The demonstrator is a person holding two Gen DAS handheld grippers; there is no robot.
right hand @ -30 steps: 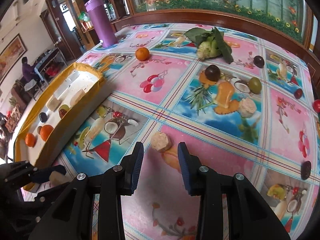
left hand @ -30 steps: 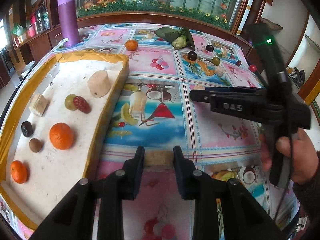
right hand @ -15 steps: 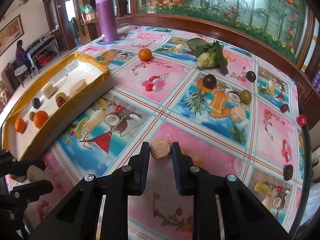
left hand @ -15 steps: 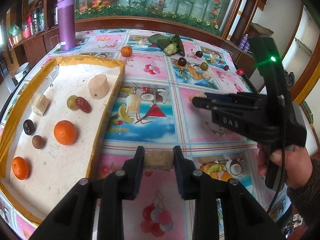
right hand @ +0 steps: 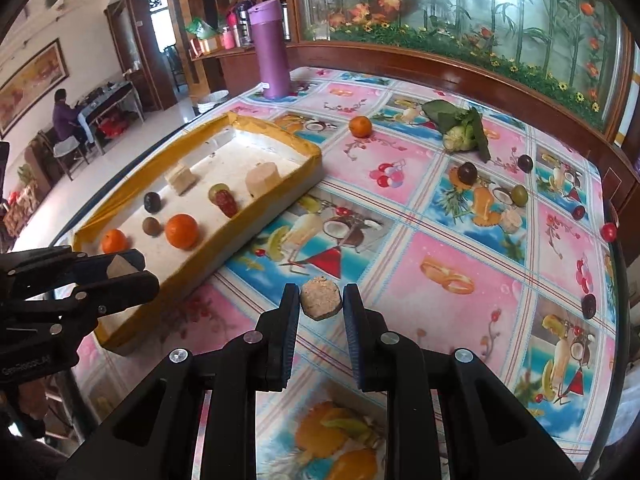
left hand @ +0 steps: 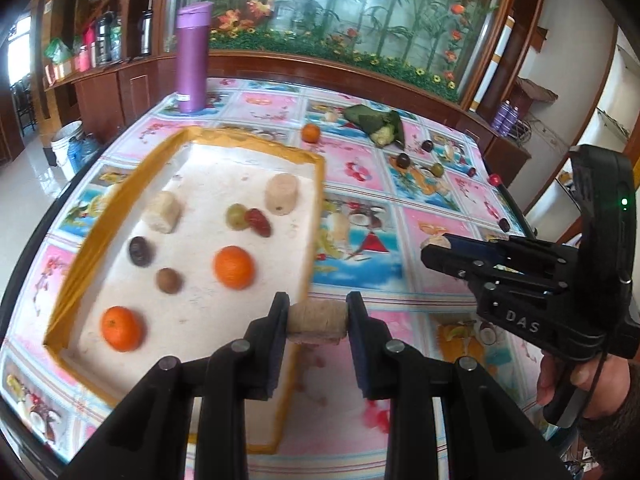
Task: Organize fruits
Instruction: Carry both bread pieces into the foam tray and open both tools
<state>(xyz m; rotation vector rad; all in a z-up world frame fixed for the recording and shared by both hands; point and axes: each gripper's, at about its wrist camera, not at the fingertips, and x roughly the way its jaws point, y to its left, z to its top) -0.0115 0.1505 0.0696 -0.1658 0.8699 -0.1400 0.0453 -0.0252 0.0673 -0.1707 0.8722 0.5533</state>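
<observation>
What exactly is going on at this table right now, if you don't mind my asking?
A person is sorting fruit into a white tray with a handheld gripper in each hand. The left gripper grips a beige cylindrical chunk at the tray's near corner. The right gripper holds a second beige piece above the tablecloth.

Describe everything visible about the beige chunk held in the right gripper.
The beige, roughly hexagonal chunk has a pale, grainy cut face turned toward the camera and a darker lower edge. It looks fibrous, like a cut cane or root section. The right gripper clamps it between both fingertips, off the fruit-print tablecloth and right of the yellow-edged white foam tray.
</observation>
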